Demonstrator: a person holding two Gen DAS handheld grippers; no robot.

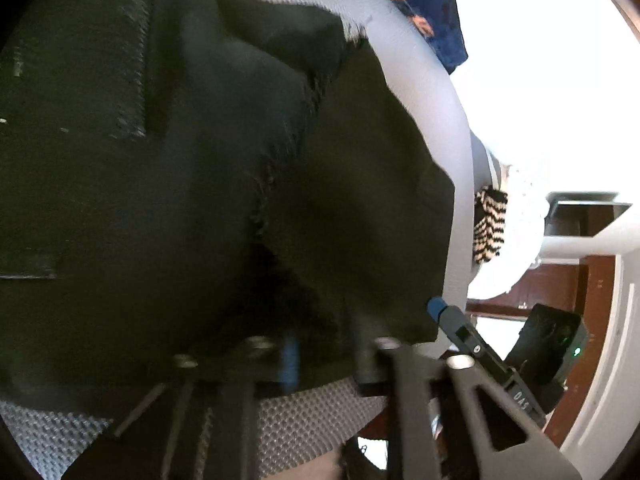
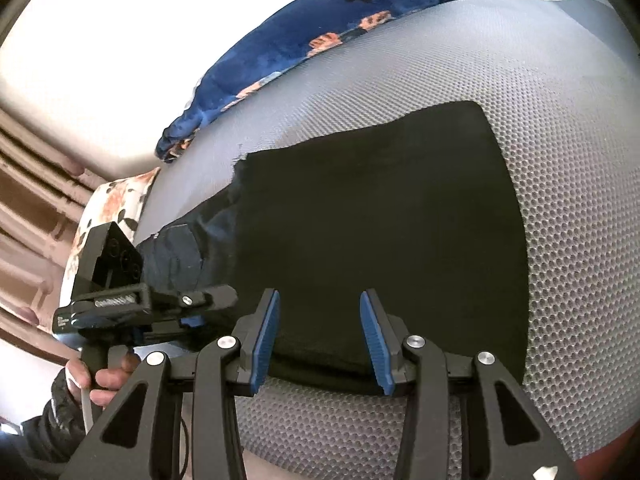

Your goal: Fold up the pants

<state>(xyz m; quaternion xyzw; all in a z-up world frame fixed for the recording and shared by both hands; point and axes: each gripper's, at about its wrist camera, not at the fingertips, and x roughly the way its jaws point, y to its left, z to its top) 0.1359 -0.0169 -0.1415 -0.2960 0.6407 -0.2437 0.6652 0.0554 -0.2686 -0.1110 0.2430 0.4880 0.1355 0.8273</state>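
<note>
While you are working near hem of black pants [image 2: 380, 240], lying flat on grey mesh pad [image 2: 560, 160], left gripper [image 2: 192, 312] at 9 o'clock is sitting pinched on dark cloth at pants' edge. Right gripper [image 2: 320, 336] at 6 o'clock is hovering, jaws part-open, straddling hem, not pressing. Be closing right on both layers before lifting; be raising both hands level. Small white print on left gripper body: unreadable. Blue blanket [image 2: 304, 40] lying at 11 o'clock.
</note>
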